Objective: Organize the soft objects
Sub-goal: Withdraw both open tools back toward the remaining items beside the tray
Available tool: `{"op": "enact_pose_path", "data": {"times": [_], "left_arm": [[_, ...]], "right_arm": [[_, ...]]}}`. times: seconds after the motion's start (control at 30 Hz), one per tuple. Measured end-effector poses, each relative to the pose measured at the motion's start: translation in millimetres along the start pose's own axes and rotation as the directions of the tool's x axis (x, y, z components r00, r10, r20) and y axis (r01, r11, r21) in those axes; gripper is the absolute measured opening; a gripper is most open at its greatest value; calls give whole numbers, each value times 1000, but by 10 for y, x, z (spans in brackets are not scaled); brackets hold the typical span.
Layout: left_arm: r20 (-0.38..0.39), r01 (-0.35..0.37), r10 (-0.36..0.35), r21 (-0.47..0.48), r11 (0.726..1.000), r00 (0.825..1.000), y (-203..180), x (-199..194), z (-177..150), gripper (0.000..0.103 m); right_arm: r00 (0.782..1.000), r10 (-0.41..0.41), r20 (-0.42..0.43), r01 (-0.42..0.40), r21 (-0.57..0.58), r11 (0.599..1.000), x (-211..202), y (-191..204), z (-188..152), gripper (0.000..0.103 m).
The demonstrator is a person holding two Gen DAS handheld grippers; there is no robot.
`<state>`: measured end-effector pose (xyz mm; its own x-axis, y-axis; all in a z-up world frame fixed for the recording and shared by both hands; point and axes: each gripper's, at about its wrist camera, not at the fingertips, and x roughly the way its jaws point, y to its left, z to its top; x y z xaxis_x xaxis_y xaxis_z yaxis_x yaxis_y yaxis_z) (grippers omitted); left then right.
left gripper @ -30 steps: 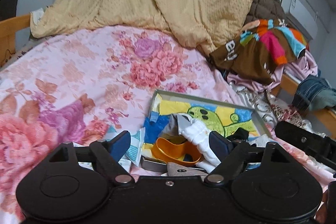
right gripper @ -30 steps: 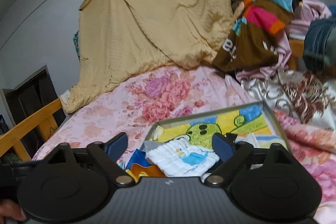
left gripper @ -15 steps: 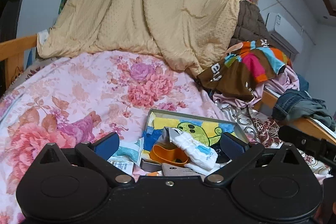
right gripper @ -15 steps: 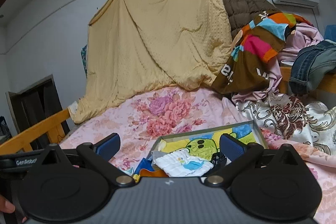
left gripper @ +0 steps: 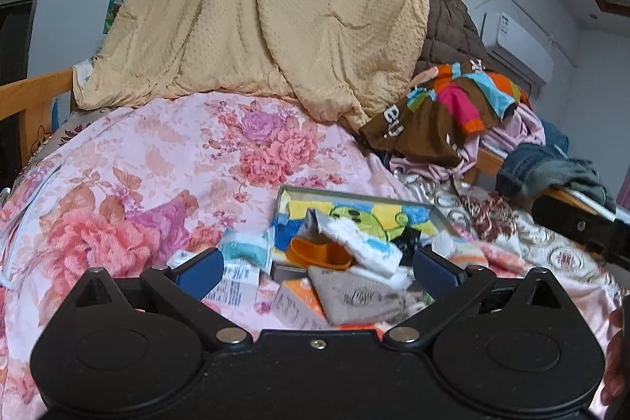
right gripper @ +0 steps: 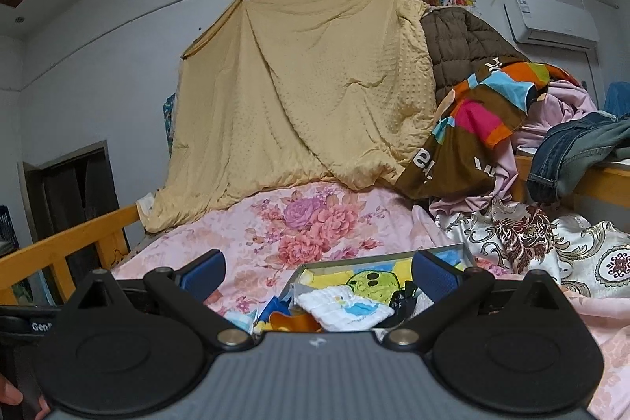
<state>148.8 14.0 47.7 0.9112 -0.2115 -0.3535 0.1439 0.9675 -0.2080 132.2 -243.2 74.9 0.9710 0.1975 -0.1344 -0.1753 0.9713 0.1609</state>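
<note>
A shallow grey box (left gripper: 356, 193) with a cartoon-printed lining lies on the floral bedspread (left gripper: 157, 160). In it are a white folded cloth (left gripper: 362, 247), an orange piece (left gripper: 319, 252) and dark items. A beige pouch (left gripper: 354, 296) and small packets (left gripper: 240, 262) lie in front of it. My left gripper (left gripper: 317, 270) is open and empty above these. My right gripper (right gripper: 317, 272) is open and empty, held back from the box (right gripper: 378, 260) and the white cloth (right gripper: 342, 308).
A yellow blanket (left gripper: 283, 22) hangs at the back. A heap of clothes (left gripper: 453, 113) and jeans (left gripper: 547, 172) sits at the right. A wooden bed rail (right gripper: 67, 247) runs along the left. The other gripper's black body (left gripper: 582, 227) shows at the right.
Both grippers have pulled back and tilted up from the box, so more of the room shows. Both stay open and empty. The cloths in the box have not moved.
</note>
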Motion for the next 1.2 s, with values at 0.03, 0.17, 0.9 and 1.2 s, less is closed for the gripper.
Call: {"op": "enact_pose_path", "data": {"times": [0.03, 0.17, 0.9, 1.2], "left_arm": [[-3, 0, 0, 4, 1000, 1000, 8, -8, -37, 102], [-30, -5, 5, 2, 1000, 1000, 68, -15, -163, 102], [-115, -54, 51, -22, 998, 992, 347, 39, -536, 102], [-136, -70, 64, -38, 997, 989, 428, 101, -623, 102]], "right_arm": [[1000, -4, -3, 4, -4, 1000, -21, 13, -24, 103], [999, -14, -32, 13, -13, 1000, -73, 47, -117, 103], [978, -30, -206, 14, -81, 997, 58, 178, -575, 103], [965, -37, -259, 5, -123, 992, 163, 241, -697, 103]]}}
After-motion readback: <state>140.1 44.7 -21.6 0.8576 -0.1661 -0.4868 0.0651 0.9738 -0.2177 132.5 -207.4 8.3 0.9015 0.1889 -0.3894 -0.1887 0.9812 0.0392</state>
